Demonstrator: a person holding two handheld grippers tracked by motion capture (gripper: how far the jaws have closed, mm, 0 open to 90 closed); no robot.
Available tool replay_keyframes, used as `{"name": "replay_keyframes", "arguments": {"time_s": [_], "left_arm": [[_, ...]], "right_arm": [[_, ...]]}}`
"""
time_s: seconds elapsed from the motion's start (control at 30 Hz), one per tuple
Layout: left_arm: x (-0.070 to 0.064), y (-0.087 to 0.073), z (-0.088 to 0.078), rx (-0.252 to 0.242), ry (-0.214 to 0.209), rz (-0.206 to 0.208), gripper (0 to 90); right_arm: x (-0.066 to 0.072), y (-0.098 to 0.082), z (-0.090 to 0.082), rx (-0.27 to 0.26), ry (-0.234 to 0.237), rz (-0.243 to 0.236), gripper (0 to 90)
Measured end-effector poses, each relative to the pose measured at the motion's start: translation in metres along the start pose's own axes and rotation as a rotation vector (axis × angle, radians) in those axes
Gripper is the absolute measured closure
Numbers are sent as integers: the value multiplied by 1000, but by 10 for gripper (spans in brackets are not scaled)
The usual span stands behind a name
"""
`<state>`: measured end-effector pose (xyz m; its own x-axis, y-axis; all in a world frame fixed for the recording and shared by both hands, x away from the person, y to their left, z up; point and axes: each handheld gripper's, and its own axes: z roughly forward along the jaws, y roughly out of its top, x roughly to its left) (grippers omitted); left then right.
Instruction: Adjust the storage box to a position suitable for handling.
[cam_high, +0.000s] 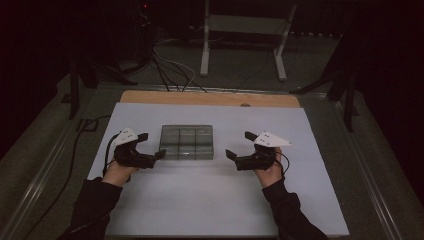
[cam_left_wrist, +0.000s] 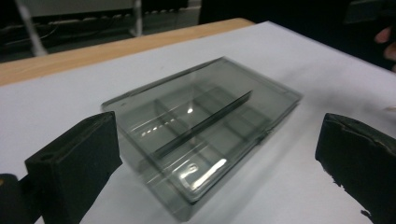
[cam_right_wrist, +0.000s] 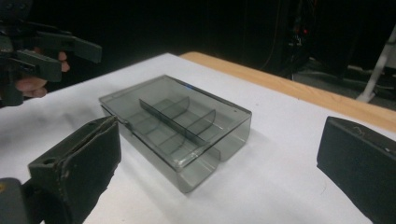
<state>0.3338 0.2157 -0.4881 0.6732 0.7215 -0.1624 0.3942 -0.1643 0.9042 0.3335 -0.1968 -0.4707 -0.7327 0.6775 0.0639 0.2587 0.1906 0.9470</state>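
Note:
A clear grey plastic box (cam_high: 187, 142) with inner dividers and a closed lid lies flat in the middle of the white sheet (cam_high: 220, 200). My left gripper (cam_high: 151, 145) stands open just left of the box, jaws pointing at its left end. My right gripper (cam_high: 240, 145) is open a short way to the right of the box, aimed at it. In the left gripper view the box (cam_left_wrist: 201, 130) lies between and beyond the wide-apart jaws of that gripper (cam_left_wrist: 219, 158). In the right gripper view the box (cam_right_wrist: 175, 126) lies ahead of the spread gripper (cam_right_wrist: 224, 163), with the left gripper (cam_right_wrist: 42, 51) beyond.
The white sheet covers a wooden table whose bare edge (cam_high: 210, 98) shows at the back. A metal stand (cam_high: 245, 30) and cables (cam_high: 170, 70) are on the floor behind. Dark rails run along both sides of the table.

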Motion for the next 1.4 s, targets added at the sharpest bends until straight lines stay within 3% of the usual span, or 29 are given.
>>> {"name": "replay_keyframes", "arguments": {"time_s": [0.03,0.07,0.17,0.23,0.3,0.43,0.5,0.6,0.7,0.73,0.8,0.93,1.03,1.1,1.13,1.17,1.27,1.3,1.4], "left_arm": [[0,0,0,0,0,0,22],[5,-2,3,0,2,-56,22],[12,-4,6,22,1,-142,34],[14,-4,7,27,10,-154,40],[22,-5,10,59,49,-176,54],[28,-8,13,77,95,-183,159],[35,-10,17,96,143,-219,252],[39,-13,21,113,170,-223,405],[43,-17,27,155,208,-240,564],[43,-17,27,155,208,-240,618],[46,-20,32,202,214,-248,704],[47,-23,38,231,207,-240,822],[47,-22,40,220,204,-248,900],[47,-21,41,224,188,-244,900],[47,-20,45,236,170,-254,900],[46,-20,46,236,165,-249,900],[46,-20,48,237,163,-244,900],[45,-20,51,240,137,-239,900],[44,-18,53,249,139,-230,900]], "right_arm": [[0,0,0,0,0,0,0],[-3,-1,7,10,-10,9,0],[-6,-2,17,30,-21,26,0],[-9,-3,22,38,-31,41,0],[-13,-4,27,47,-40,61,0],[-18,-5,36,69,-54,75,0],[-22,-6,40,81,-57,85,0],[-28,-7,46,96,-74,100,0],[-34,-8,51,99,-102,114,67],[-36,-9,53,101,-110,114,67],[-39,-10,57,111,-118,117,67],[-44,-11,67,150,-116,125,72],[-46,-12,74,170,-109,149,128],[-51,-12,85,201,-129,171,260],[-53,-12,87,208,-111,176,408],[-56,-11,89,213,-86,172,491],[-60,-10,95,220,-82,184,508],[-64,-9,100,224,-71,196,667],[-68,-7,110,276,-79,193,784]]}}
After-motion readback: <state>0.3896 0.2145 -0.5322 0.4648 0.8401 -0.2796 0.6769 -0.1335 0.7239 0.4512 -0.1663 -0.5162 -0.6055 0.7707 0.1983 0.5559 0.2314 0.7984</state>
